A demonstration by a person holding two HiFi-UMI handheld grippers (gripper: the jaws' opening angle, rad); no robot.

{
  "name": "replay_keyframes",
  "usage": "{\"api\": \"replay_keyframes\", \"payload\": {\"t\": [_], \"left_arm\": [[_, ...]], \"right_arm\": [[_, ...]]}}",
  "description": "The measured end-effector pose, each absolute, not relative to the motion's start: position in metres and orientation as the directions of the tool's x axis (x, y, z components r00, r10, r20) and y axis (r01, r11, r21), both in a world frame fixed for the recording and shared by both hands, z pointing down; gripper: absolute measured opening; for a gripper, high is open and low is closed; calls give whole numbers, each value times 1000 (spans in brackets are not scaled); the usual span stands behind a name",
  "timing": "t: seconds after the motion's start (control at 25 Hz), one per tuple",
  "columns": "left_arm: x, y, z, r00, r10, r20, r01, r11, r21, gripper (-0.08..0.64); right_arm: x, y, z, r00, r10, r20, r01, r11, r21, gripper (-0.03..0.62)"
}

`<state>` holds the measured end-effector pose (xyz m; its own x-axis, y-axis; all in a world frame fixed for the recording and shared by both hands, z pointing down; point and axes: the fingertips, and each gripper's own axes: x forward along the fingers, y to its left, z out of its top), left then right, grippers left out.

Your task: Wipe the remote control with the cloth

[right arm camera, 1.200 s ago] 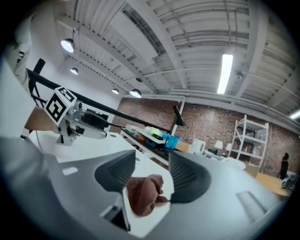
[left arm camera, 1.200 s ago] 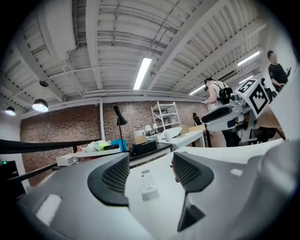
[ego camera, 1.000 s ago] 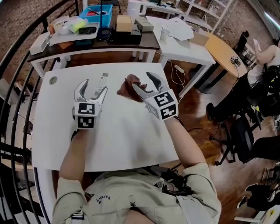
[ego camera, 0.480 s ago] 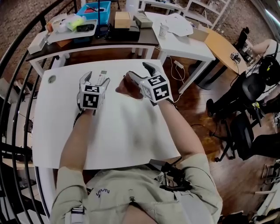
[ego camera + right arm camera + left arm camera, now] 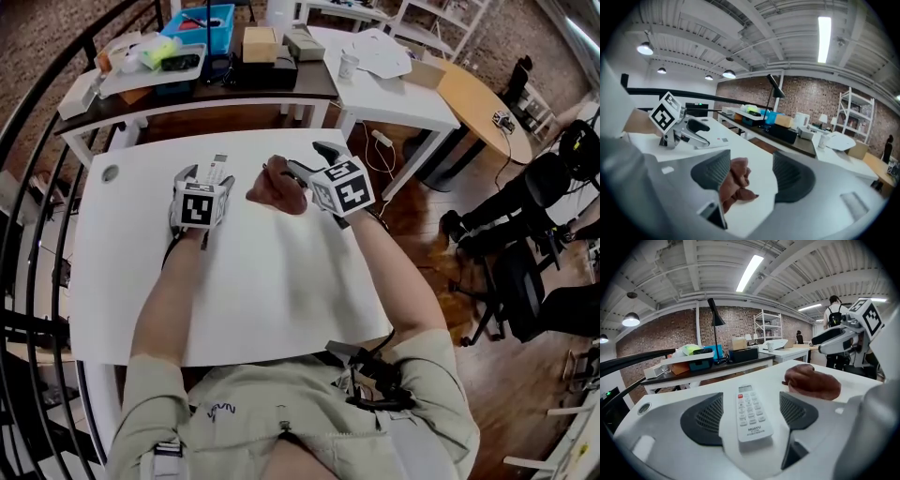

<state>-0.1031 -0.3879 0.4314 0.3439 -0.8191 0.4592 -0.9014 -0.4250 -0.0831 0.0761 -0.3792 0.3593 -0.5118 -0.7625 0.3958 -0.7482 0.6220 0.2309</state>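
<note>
Between left jaws (just opening wide) lies remote (image 5: 751, 413); between parted right jaws, cloth (image 5: 735, 186).

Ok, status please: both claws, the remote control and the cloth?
Left claw open, jaws just opening wider, white plastic remote control between them, ungripped. Right claw open, crumpled brown cloth beside one jaw, unpinched. Nothing in the way.

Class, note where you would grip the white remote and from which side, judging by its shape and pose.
Probably grip the remote across its long edges near the logo end, coming low along the table from that end: it lies flat and narrow, lengthwise between the left gripper's jaws, which have just been opening, clear of it.
</note>
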Motion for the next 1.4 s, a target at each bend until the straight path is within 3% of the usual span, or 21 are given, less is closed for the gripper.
{"api": "replay_keyframes", "payload": {"t": [0.24, 0.44, 0.76, 0.96, 1.4], "left_arm": [[-99, -386, 431, 352, -818, 455, -900, -429, -75, 359], [-94, -381, 423, 371, -812, 451, -894, -444, -65, 359], [-104, -386, 429, 338, -818, 465, -902, -422, -87, 359], [-110, -389, 429, 324, -819, 473, -907, -411, -90, 359], [-103, -389, 435, 345, -811, 473, -905, -422, -63, 360]], "right_arm": [[91, -342, 367, -479, -706, 522, -636, 689, 348, 284], [130, -318, 364, -345, -671, 656, -534, 715, 451, 284], [89, -339, 291, -477, -742, 470, -651, 658, 379, 284], [41, -373, 290, -522, -740, 425, -706, 654, 271, 307], [21, -398, 363, -456, -713, 532, -769, 617, 166, 333]]}}
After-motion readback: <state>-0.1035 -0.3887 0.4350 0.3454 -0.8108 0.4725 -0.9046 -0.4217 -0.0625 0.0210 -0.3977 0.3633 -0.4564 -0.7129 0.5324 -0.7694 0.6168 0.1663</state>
